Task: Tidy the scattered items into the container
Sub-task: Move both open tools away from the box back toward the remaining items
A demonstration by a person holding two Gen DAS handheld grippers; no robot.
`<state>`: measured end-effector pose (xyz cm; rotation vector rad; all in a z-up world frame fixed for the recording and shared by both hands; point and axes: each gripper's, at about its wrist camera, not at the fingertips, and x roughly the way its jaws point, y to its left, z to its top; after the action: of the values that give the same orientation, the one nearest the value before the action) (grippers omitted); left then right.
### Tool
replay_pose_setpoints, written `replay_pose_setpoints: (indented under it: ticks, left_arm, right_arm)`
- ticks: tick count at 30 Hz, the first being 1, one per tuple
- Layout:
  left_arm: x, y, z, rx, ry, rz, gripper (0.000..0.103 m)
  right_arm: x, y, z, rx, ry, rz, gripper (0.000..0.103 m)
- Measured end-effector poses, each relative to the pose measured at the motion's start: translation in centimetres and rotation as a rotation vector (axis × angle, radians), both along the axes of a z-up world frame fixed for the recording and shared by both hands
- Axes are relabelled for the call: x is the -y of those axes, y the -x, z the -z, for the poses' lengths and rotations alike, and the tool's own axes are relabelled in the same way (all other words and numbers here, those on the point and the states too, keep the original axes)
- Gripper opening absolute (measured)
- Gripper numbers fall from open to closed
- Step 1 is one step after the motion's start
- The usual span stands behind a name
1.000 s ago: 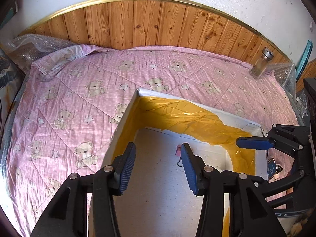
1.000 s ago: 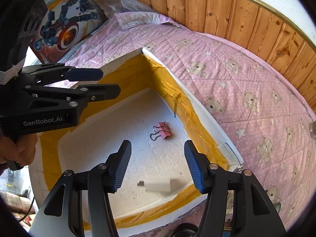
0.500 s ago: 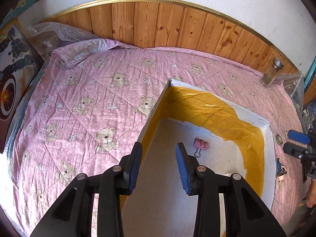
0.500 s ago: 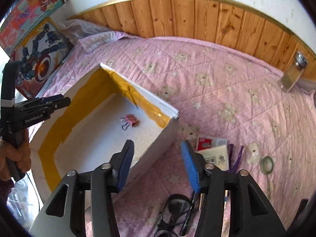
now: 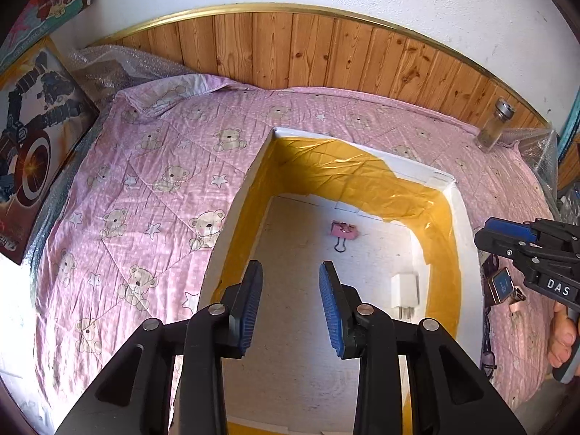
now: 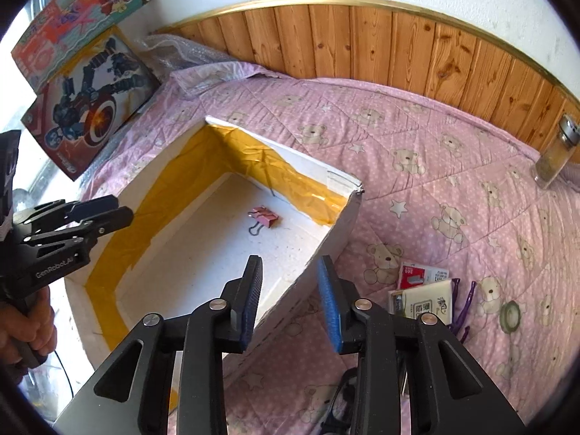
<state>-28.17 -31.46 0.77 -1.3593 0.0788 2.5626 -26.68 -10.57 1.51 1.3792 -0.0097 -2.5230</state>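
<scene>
Two items, a pink binder clip point(image 5: 343, 229) and white charger point(image 5: 405, 290), lie in the box point(image 5: 462, 253); several remain on the bed point(image 6: 435, 181), both tools point(image 5: 290, 302) point(image 6: 288, 302) parted and empty.

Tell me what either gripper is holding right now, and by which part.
Nothing is held: the left gripper and right gripper are both open and empty.

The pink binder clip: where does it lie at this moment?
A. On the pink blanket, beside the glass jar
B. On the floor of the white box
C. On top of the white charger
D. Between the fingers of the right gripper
B: the binder clip rests on the bare floor of the white box, apart from the white charger, and no gripper touches it.
</scene>
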Motion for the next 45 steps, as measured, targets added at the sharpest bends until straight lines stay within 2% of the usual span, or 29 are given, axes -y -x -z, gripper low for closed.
replay_pose_setpoints:
  ticks: [2, 7, 19, 27, 37, 45]
  left_arm:
    - [-0.7, -0.7, -0.4, -0.011, 0.003, 0.016, 0.039]
    - [-2.2, -3.0, -1.0, -0.016, -0.005, 0.042, 0.039]
    - [-3.2, -9.6, -3.4, -0.068, -0.045, 0.061, 0.045]
    - [-3.0, -13.4, -3.7, -0.075, -0.084, 0.059, 0.045]
    - [-4.0, -17.4, -4.0, -0.080, -0.105, 0.059, 0.045]
    - [-6.5, -20.4, -4.4, -0.082, -0.111, 0.089, 0.045]
  right_arm:
    - [1.1, -1.5, -0.8, -0.010, 0.004, -0.031, 0.038]
    - [3.4, -4.9, -1.2, -0.009, 0.006, -0.083, 0.043]
    - [4.4, -11.5, -2.0, -0.017, 0.031, -0.082, 0.047]
    - [5.0, -14.9, -2.4, -0.033, 0.059, -0.087, 0.048]
    - [3.3, -18.2, -2.2, -0.056, 0.083, -0.067, 0.048]
    - [-0.2, -20.9, -1.9, -0.081, 0.099, -0.016, 0.049]
